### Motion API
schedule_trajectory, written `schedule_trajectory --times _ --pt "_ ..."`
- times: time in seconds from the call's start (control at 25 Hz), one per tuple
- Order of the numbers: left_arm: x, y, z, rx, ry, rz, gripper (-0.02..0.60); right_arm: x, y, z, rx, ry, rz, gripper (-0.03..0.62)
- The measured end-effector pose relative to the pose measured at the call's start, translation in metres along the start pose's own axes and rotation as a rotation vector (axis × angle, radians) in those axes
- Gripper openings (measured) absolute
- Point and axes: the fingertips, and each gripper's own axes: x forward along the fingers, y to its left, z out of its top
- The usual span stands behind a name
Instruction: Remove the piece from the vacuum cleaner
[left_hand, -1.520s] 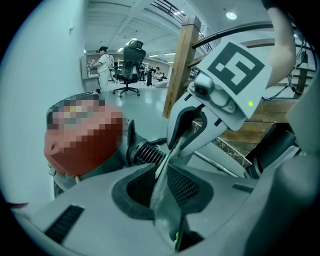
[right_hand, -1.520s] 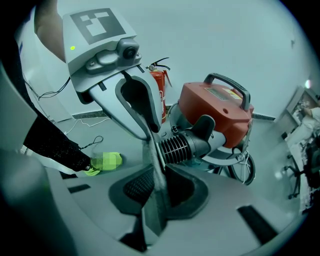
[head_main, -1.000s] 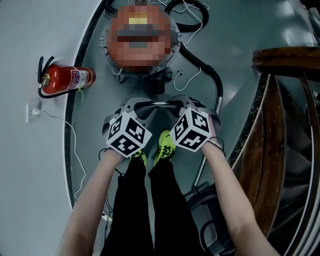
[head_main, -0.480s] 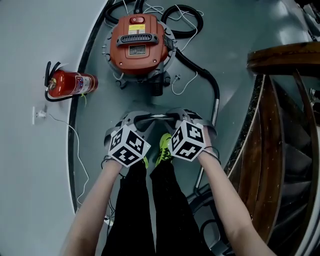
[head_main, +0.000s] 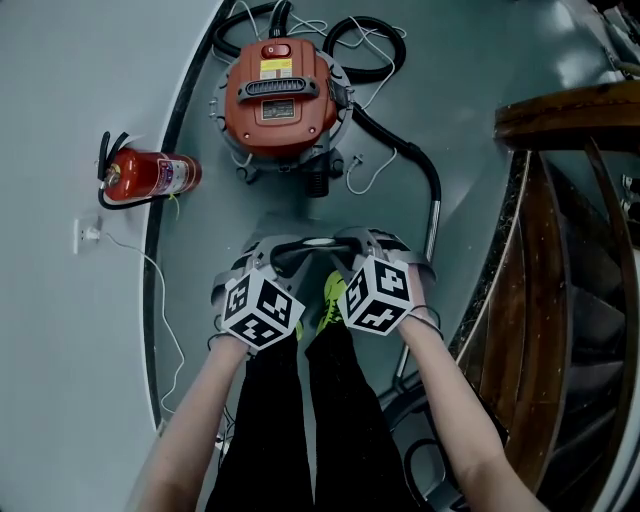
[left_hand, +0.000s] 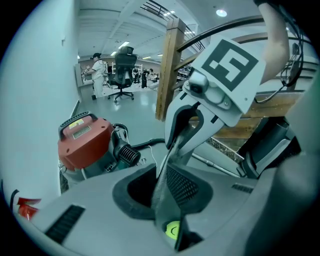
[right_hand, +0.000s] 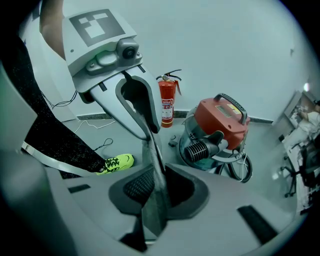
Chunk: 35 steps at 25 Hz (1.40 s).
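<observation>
The red vacuum cleaner (head_main: 280, 95) stands on the grey floor ahead of me, with its black hose (head_main: 425, 165) curving off to the right. My left gripper (head_main: 295, 250) and right gripper (head_main: 342, 243) face each other above my feet, well short of the vacuum. A thin flat grey piece (left_hand: 172, 160) spans between them. Each gripper is shut on one end of it. In the left gripper view the piece runs from my own jaws (left_hand: 162, 195) up into the right gripper (left_hand: 187, 135). The right gripper view shows the piece (right_hand: 152, 165) the same way, with the vacuum (right_hand: 220, 120) behind.
A red fire extinguisher (head_main: 150, 178) lies by the wall at left, near a white cable (head_main: 150, 280) and wall socket (head_main: 88, 235). A wooden stair railing (head_main: 560, 120) curves along the right. My legs and neon-green shoes (head_main: 333, 295) are below the grippers. People and an office chair (left_hand: 122, 72) are far off.
The vacuum and extinguisher have slid lower in the head view. Both grippers have come slightly nearer my body, still facing each other on the grey piece.
</observation>
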Motion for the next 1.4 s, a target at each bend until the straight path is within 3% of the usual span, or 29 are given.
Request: schedule_trajectory --times 0.64,1.4 --pt "0.033 -0.012 -0.049 -0.042 0.045 -0.040 0.071 0.049 0.024 -0.022 -0.007 0.025 0.061 0.069" --pt "0.071 -0.006 -0.076 -0.080 0.064 -0.072 0.069 0.093 0.020 -0.042 0.033 0.039 0.094 0.071"
